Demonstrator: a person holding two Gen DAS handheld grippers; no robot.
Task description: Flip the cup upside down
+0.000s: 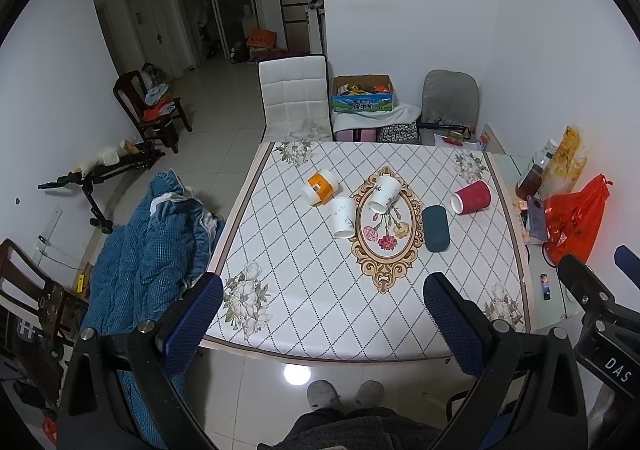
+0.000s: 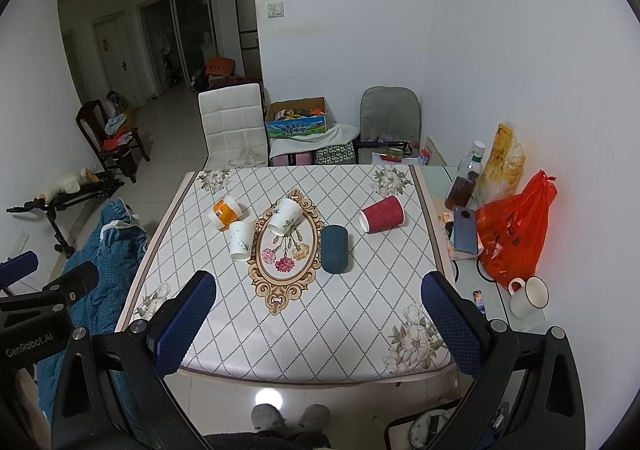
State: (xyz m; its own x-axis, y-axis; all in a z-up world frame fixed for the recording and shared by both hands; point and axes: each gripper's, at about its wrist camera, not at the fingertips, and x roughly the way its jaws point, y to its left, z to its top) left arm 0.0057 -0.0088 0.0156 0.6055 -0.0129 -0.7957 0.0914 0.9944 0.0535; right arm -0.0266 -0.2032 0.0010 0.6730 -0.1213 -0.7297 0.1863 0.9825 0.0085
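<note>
five cups (image 1: 383,194) lying on table (image 1: 320,322)

Counter (image 2: 304,314) carries a diamond-pattern floral cloth; off its right edge a glass side surface (image 2: 490,290) holds an orange plastic bag (image 2: 516,234), a phone (image 2: 466,230) just left of the bag, a yellow package (image 2: 502,166) against the wall, a brown-liquid bottle (image 2: 460,190), and a white enamel mug (image 2: 528,296) nearer the camera. Behind the counter: white padded chair (image 1: 294,94), cardboard box (image 1: 363,94) full of items on a white cloth, grey seat (image 1: 450,98) by the wall. Left side: blue quilt (image 1: 148,246) bunched beside the counter, dark wooden chair (image 1: 148,106) with clothes on it, black folded stand (image 1: 92,186) on the tile floor.
</note>
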